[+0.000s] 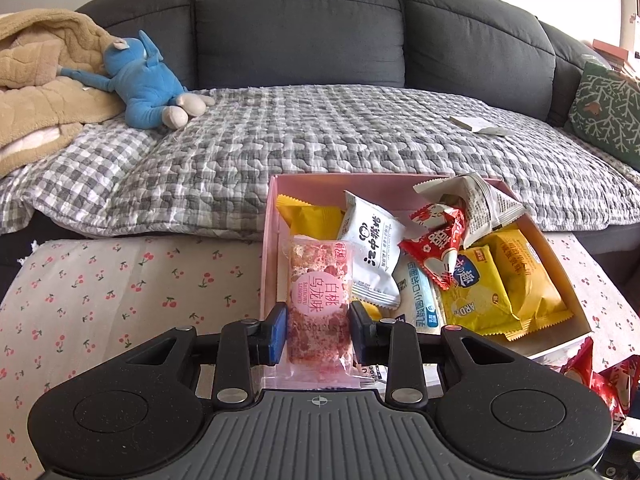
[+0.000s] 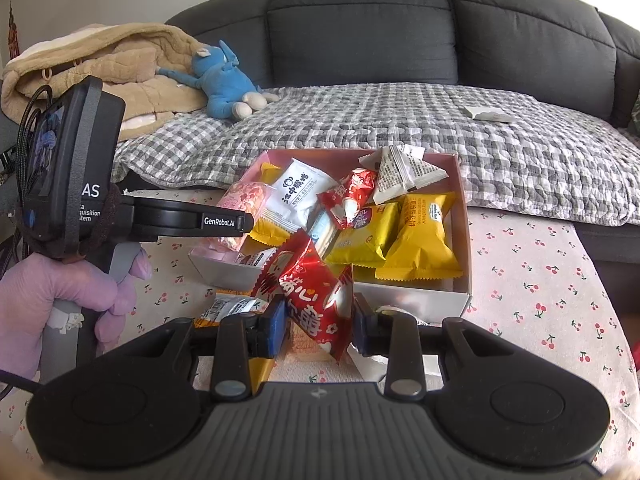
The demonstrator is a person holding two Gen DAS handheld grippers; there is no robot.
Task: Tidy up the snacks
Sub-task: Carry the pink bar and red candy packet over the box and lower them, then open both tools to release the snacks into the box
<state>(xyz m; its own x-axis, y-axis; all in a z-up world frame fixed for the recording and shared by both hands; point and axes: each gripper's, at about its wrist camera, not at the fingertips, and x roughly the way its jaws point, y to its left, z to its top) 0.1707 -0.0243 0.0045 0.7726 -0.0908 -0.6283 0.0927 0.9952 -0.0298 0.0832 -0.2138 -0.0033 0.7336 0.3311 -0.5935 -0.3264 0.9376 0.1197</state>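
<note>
A pink-walled box (image 1: pixel 269 240) on the cherry-print tablecloth holds several snack packs: yellow ones (image 1: pixel 520 276), a white one (image 1: pixel 370 248) and a red one (image 1: pixel 436 248). My left gripper (image 1: pixel 319 332) is shut on a pink snack pack (image 1: pixel 320 292), held over the box's left side with the blue pads against its sides. In the right wrist view that pink pack (image 2: pixel 244 200) hangs above the box's left corner. My right gripper (image 2: pixel 319 330) is shut on a red snack pack (image 2: pixel 308 292), lifted just in front of the box (image 2: pixel 420 300).
Loose packs (image 2: pixel 230 308) lie on the tablecloth before the box, and red ones (image 1: pixel 600 376) at the right. Behind is a grey sofa with a checked cover (image 1: pixel 320 140), a blue plush toy (image 1: pixel 148 88), a beige blanket (image 1: pixel 36 76) and a white packet (image 1: pixel 478 125). A gloved hand (image 2: pixel 60 292) holds the left gripper.
</note>
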